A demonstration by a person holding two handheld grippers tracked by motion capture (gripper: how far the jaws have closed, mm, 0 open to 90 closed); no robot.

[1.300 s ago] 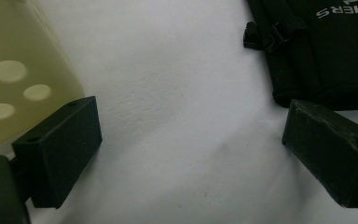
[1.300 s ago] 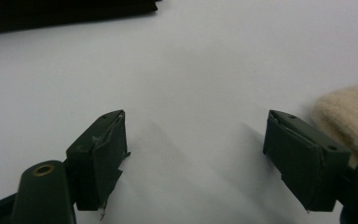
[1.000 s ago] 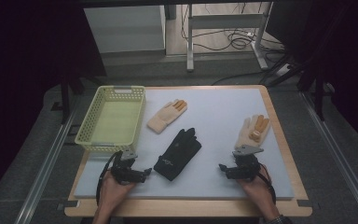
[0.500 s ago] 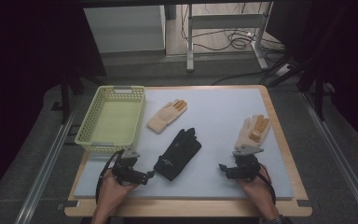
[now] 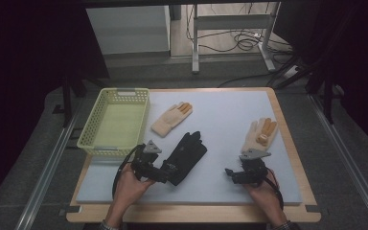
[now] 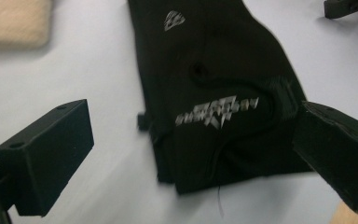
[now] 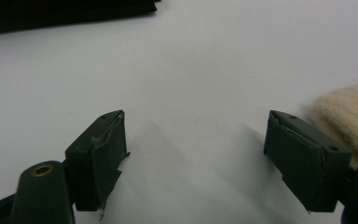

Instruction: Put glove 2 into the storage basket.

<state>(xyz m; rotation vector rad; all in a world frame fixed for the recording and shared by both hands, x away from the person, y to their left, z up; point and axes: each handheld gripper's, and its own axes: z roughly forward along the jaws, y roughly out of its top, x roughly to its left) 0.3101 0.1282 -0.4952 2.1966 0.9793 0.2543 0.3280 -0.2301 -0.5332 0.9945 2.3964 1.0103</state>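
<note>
left gripper (image 5: 172,173) moved to black glove (image 5: 188,152) cuff, fingers (image 6: 46,156) just opened wider

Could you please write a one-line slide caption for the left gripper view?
Open left gripper poised over the cuff end of a black glove on the white mat.

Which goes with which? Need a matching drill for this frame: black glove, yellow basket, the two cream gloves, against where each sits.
Things:
1. black glove
2. yellow basket
3. cream glove beside the basket
4. cream glove at the far right

Places:
A. just beyond the right gripper
B. left edge of the table
C. cuff between the open left gripper's jaws
D. mat centre, farther back than the black glove

Pairs: 1-C, 2-B, 3-D, 4-A
</note>
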